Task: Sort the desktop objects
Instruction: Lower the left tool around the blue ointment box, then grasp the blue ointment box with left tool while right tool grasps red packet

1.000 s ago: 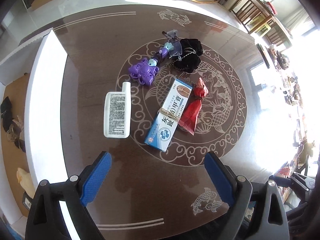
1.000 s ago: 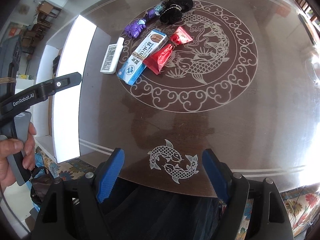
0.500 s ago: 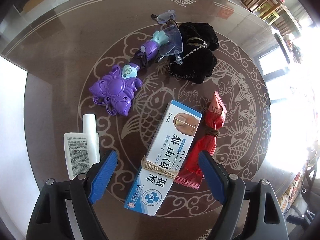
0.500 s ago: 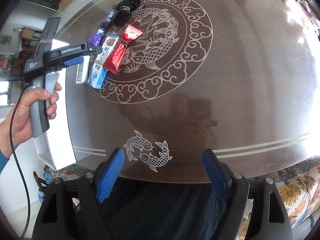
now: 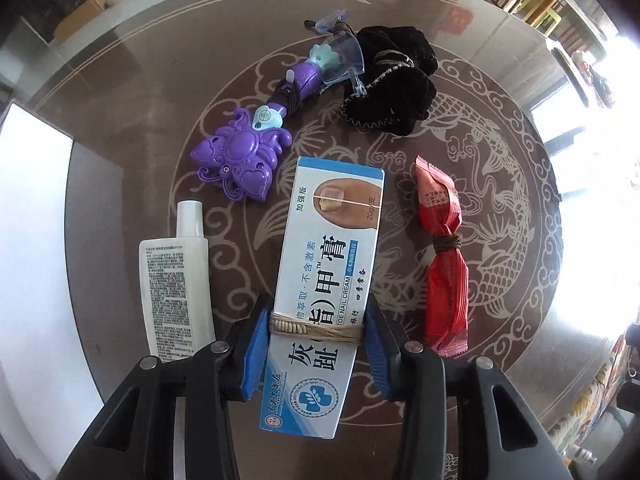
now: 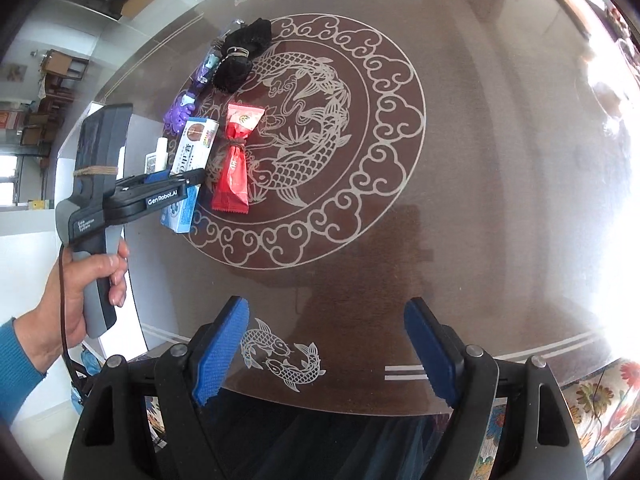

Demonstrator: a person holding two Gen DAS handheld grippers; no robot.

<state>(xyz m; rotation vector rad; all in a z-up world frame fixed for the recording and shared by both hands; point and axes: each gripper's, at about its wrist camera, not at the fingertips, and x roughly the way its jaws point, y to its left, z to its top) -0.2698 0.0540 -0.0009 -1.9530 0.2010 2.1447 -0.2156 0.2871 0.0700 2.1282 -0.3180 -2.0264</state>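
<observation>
Your left claw (image 5: 316, 332) is clamped on the blue-and-white cardboard toe nail cream box (image 5: 326, 276), its blue pads (image 5: 256, 354) pressing both long sides right at the twine band; the box lies flat on the brown glass-topped surface with the carp pattern (image 5: 500, 216); just left of it lies the white flat plastic tube (image 5: 178, 284), and to its right, apart, the red foil packet tied with twine (image 5: 444, 264); beyond sit the purple plastic butterfly wand (image 5: 240, 158) and the black velvet scrunchie (image 5: 390, 88) (touching at the wand's clear tip); your right claw (image 6: 326, 356) hangs spread wide and empty over the near edge, well apart from everything.
</observation>
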